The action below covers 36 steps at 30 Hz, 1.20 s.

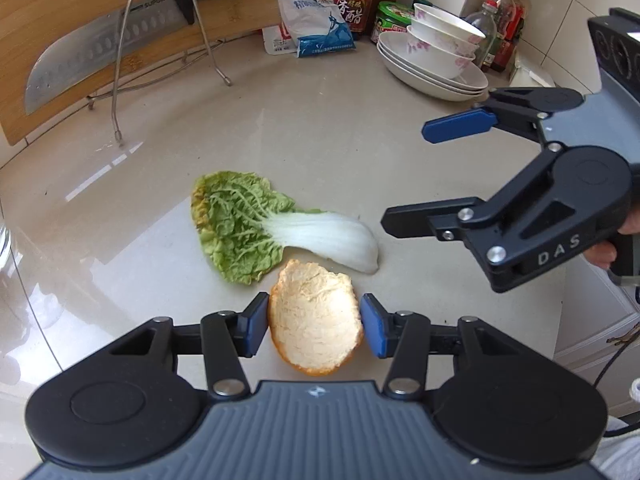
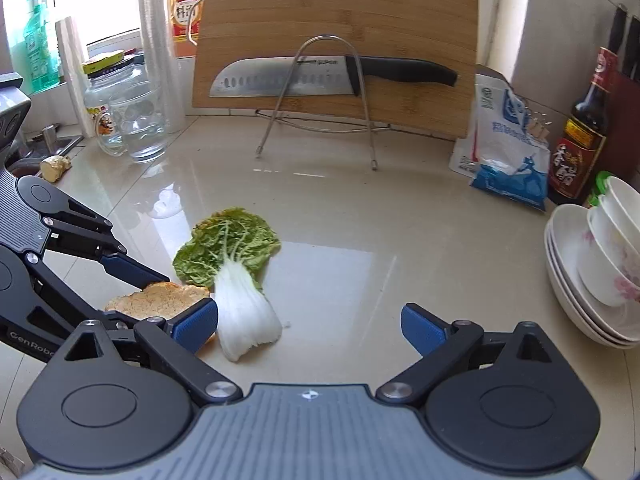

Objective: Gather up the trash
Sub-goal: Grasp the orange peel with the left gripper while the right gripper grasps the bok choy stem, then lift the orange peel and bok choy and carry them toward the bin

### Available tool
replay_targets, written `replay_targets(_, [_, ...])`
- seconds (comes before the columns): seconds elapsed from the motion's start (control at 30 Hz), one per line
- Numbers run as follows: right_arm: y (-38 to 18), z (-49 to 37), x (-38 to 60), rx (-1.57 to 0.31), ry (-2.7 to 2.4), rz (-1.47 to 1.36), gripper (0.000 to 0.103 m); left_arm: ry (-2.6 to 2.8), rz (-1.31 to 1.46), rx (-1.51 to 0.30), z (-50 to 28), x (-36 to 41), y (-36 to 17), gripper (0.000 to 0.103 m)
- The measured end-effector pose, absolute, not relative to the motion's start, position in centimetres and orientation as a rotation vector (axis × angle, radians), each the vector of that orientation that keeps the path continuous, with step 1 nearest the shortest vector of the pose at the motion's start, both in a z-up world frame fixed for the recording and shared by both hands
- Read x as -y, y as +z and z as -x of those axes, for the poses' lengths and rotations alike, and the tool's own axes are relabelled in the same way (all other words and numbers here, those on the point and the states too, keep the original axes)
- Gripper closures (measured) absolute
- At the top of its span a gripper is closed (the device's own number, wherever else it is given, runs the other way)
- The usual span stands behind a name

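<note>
An orange peel (image 1: 315,318), white side up, sits between the blue pads of my left gripper (image 1: 315,325), which is shut on it at countertop level. It also shows in the right wrist view (image 2: 158,300). A cabbage leaf (image 1: 256,226) with a white stem lies on the counter just beyond the peel; in the right wrist view the cabbage leaf (image 2: 236,276) lies ahead and left. My right gripper (image 2: 310,326) is open and empty, hovering to the right of the leaf; it also shows in the left wrist view (image 1: 404,174).
A cutting board (image 2: 340,44) with a knife (image 2: 320,76) stands on a wire rack at the back. Stacked bowls and plates (image 2: 592,280), a vinegar bottle (image 2: 580,136) and a blue-white bag (image 2: 508,140) are at the right. Glass jars (image 2: 128,116) stand at back left.
</note>
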State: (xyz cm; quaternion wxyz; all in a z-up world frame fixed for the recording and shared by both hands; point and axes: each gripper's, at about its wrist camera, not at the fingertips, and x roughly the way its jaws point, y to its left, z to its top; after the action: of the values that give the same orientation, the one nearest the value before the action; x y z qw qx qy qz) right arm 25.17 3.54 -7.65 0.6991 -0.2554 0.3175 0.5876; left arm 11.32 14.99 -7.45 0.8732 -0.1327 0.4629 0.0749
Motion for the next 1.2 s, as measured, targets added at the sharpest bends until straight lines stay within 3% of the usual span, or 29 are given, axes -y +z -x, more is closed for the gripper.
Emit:
replay_targets(0.1, [-8.2, -24.5, -5.2, -0.721, 1.366, 0.586, 0.005, 0.179, 0.282, -0.976, -10.1, -15.5, -7.3, 0.055])
replay_targets(0.37, [-10.9, -23.4, -8.9, -0.768, 1.452, 0.659, 0.023, 0.226, 0.323, -0.978, -8.2, -16.5, -7.1, 0.055])
replay_targets(0.47, [-11.1, -23.3, -9.1, -0.753, 1.459, 0.670, 0.032, 0.228, 0.327, -0.974, -8.1, -16.7, -7.0, 0.055])
replay_targets(0.63, [-10.9, -23.1, -8.8, -0.723, 1.461, 0.704, 0.057, 0.222, 0.318, -0.966, -8.2, -16.5, -6.7, 0.055])
replay_targets(0.7, [-10.8, -23.0, -8.6, -0.722, 1.463, 0.707, 0.061, 0.217, 0.314, -0.966, -8.3, -16.5, -6.7, 0.055])
replay_targets(1.2, [-8.4, -22.3, -5.5, -0.683, 1.405, 0.690, 0.065, 0.162, 0.255, -0.964, -8.6, -15.7, -6.2, 0.055])
